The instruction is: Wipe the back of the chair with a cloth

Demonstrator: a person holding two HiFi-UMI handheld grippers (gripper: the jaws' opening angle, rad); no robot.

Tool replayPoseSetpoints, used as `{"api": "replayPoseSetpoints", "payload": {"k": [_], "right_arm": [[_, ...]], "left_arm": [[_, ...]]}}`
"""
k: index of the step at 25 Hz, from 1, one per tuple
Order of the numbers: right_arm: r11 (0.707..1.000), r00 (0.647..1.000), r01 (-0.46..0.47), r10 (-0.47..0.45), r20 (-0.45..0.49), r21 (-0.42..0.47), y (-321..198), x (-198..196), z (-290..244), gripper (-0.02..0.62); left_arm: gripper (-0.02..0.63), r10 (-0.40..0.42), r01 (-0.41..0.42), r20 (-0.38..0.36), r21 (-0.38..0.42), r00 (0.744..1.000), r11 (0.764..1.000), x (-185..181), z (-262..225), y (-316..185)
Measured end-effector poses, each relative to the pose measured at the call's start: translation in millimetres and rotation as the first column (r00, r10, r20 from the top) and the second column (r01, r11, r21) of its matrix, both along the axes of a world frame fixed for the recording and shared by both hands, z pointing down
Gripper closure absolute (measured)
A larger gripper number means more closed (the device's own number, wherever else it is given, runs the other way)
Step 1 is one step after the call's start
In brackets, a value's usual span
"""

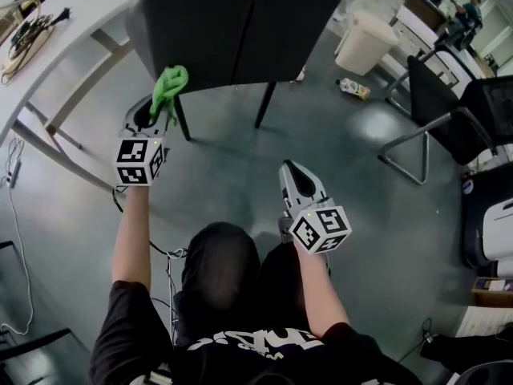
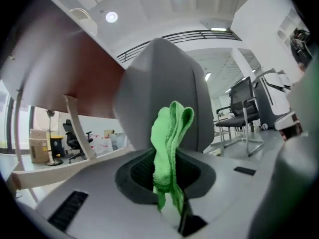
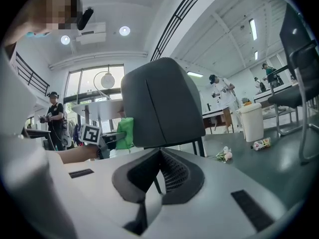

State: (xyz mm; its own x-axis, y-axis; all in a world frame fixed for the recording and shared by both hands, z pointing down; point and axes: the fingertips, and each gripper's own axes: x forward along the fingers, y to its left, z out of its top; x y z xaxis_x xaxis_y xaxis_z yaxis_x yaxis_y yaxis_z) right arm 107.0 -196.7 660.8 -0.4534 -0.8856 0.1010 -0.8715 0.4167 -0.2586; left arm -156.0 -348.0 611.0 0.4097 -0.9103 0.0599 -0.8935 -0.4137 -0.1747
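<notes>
- Left gripper (image 1: 157,109): fingers clamped on green cloth (image 1: 169,85). Loose bunch stands up past fingertips, likely so soft cloth, not hard fingers, meets surface.
- Chair back (image 1: 240,22) straight ahead of these fingers. Cloth at its lower left edge; touching or just short, cannot tell.
- Left arm stretched forward, gripper tipped upward toward chair back.
- Right gripper (image 1: 295,175): fingers together, nothing between. Chair back well ahead of them. Elbow bent, arm held near body, judged idle.

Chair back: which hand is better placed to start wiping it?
Left, probably. The left gripper is shut on the green cloth right beside the chair back; the right gripper is shut, empty, and sits nearer the person.
</notes>
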Motion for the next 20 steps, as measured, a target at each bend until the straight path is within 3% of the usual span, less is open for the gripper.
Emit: {"api": "replayPoseSetpoints", "payload": {"k": [5,8,13,20], "right_arm": [[1.0,1.0,0.018,-0.018,-0.002,0.006,-6,-8,-2,0.598],[1.0,1.0,0.028,-0.028,-0.001,0.008,-6,-14,-4,0.598],[0.999,0.999,0.044,-0.043,-0.011,0.016,-5,-25,-7,0.598],[0.999,0.999,0.029,-0.028,-0.018,0.019,-4,-21,-9,0.598]], "left_arm": [[0.543,-0.148,0.149,-0.077,0.007,0.986,0.989,-68,4,9],[0.543,-0.144,0.146,-0.105,0.013,0.984,0.989,-72,3,9],[0.544,-0.036,0.036,-0.053,0.003,0.998,0.999,-23,17,-6],[0.543,0.11,-0.111,-0.037,-0.038,0.993,0.993,64,35,-29]]}}
